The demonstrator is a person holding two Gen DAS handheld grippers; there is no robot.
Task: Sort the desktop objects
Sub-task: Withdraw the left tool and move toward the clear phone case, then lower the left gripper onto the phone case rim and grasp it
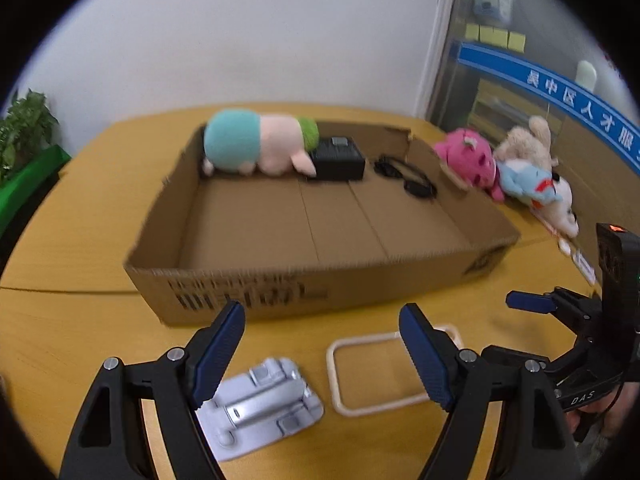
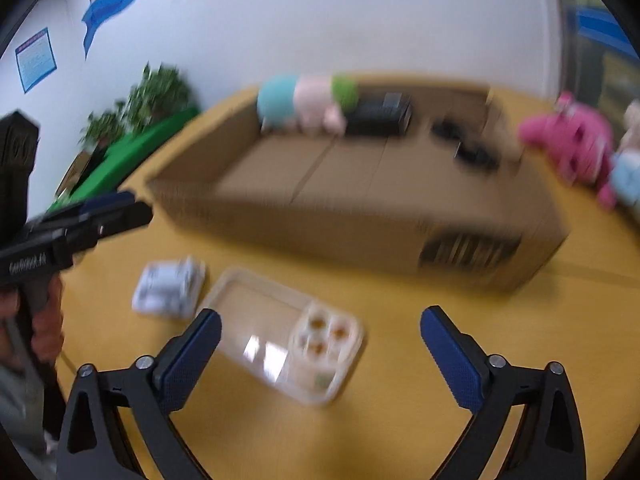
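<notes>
A shallow cardboard box sits on the yellow table. Inside it lie a teal-pink-green plush, a black device and a black cable. A grey phone stand and a cream clear-lidded case lie on the table in front of the box. My left gripper is open above them, empty. My right gripper is open and empty over the case; the grey stand is left of it. The box shows blurred.
A pink plush, a beige plush and a blue-white plush lie right of the box. Potted plants on a green stand are at the far left. A glass partition stands at the right.
</notes>
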